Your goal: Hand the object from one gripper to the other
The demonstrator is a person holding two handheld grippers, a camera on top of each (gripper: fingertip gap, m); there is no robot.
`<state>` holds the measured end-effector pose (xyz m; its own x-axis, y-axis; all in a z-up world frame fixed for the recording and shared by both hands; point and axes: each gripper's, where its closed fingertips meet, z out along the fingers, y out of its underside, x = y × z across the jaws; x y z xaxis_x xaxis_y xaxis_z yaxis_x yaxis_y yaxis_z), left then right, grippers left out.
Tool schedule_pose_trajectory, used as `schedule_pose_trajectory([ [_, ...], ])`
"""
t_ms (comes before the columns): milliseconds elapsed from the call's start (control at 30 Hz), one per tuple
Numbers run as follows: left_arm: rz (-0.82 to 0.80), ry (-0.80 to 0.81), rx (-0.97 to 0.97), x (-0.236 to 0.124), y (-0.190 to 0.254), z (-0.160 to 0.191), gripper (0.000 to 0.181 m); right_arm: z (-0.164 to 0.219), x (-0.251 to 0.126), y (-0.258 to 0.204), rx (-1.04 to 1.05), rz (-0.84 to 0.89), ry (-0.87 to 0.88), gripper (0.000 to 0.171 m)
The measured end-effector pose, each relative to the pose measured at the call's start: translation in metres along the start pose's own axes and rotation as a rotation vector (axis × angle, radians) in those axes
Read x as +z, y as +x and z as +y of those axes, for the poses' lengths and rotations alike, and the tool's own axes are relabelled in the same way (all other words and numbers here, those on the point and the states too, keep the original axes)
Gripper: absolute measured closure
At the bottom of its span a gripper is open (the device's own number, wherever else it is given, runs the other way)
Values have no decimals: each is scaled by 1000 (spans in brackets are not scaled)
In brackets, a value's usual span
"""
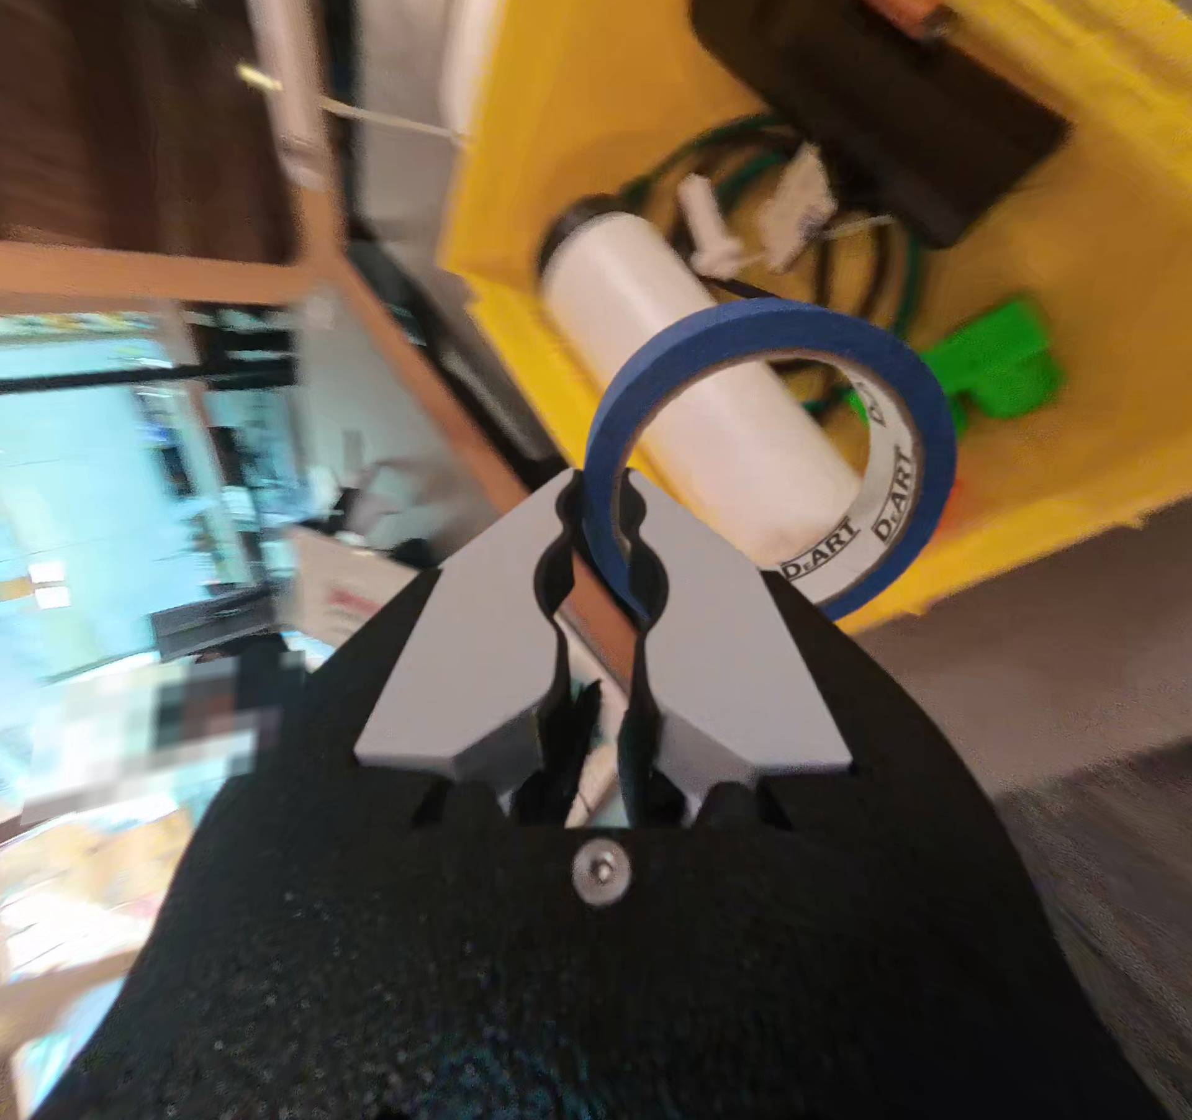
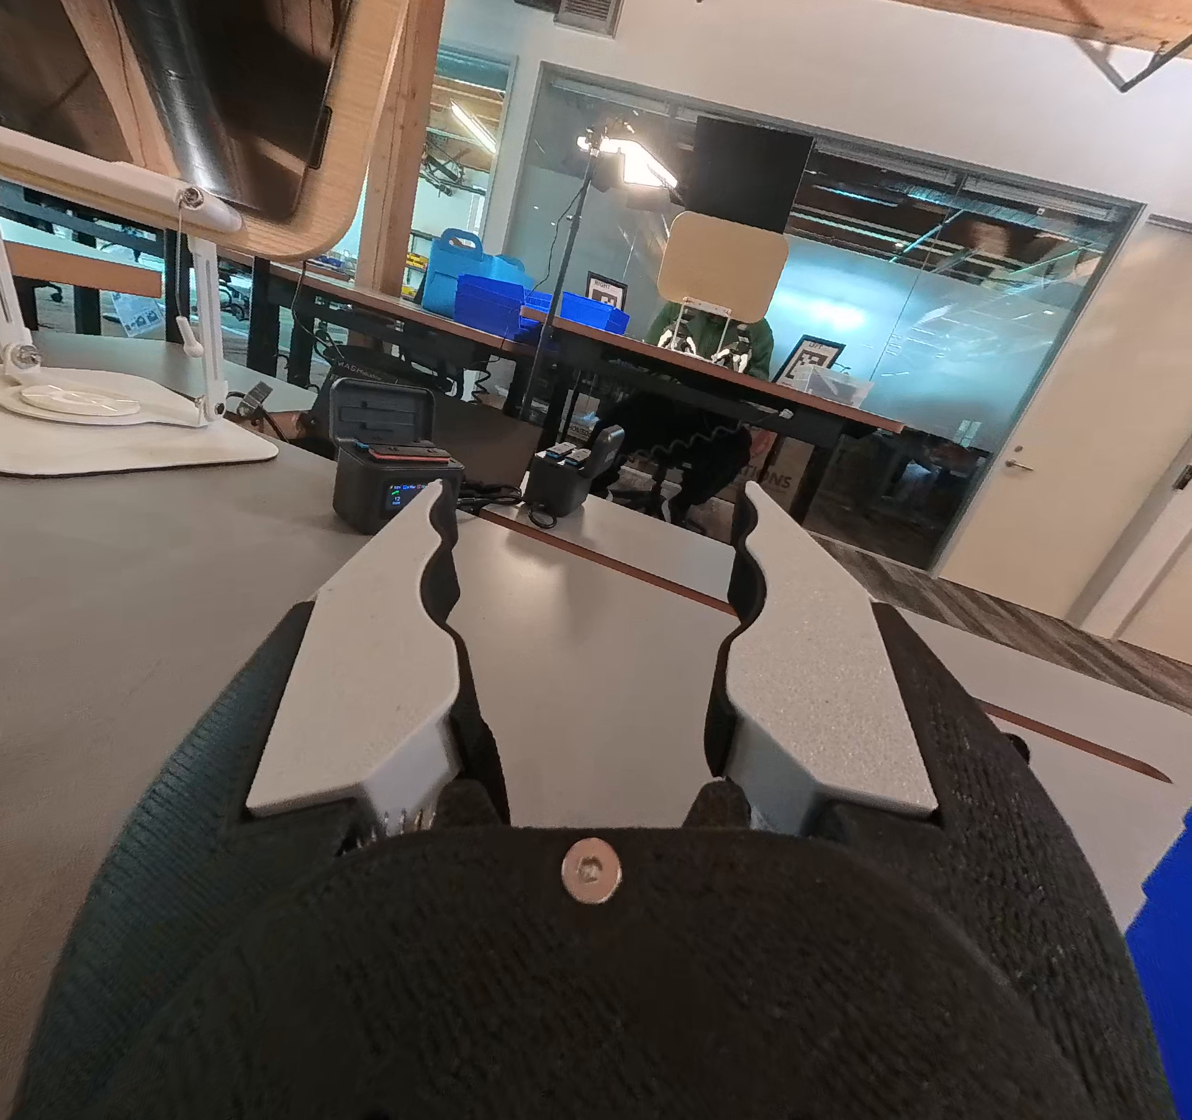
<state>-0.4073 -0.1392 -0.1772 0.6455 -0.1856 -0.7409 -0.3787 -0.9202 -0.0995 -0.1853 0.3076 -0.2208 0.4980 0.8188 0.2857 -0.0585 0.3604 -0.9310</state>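
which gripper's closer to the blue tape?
Left. The left gripper is shut on the tape; the right gripper is open over the table, no tape in view.

Ahead of the right gripper [image 2: 590,502], whose fingers are spread wide with nothing between them, a bare stretch of grey table [image 2: 161,605] is left free. That stretch is bounded at its far edge by two black charging cases [image 2: 393,470] and their cables, and on the left by a white lamp base [image 2: 129,437].

The gap between the fingers of the left gripper [image 1: 600,483] is taken up by the rim of a blue tape roll [image 1: 767,444]. Beyond it, the yellow bin [image 1: 580,89] is crowded by a white cylinder [image 1: 677,379], green cable, a green plastic piece [image 1: 993,366] and a black case [image 1: 871,96].
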Motion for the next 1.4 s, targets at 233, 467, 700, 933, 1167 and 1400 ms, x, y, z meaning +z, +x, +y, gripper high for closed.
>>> schedule_pose_trajectory([
  [233,-245,773,-252,-80,-36,-159,173,-3,0,-6,3,-30,13,89],
  [467,175,1390,-521,-82,23,-331,173,-6,-17,-2,-40,-101,48,111],
  [700,786,1634,-518,-25,99,-413,174,-21,-50,-2,168,-320,131,139],
  [933,992,1576,-601,18,112,-441,174,-24,-57,-19,257,-512,128,138],
  [1167,1074,1618,-708,17,100,-432,174,-29,-90,-59,403,-967,4,123],
  [1400,1120,1580,-692,17,107,-435,173,-36,-99,-91,276,-1025,-4,144],
])
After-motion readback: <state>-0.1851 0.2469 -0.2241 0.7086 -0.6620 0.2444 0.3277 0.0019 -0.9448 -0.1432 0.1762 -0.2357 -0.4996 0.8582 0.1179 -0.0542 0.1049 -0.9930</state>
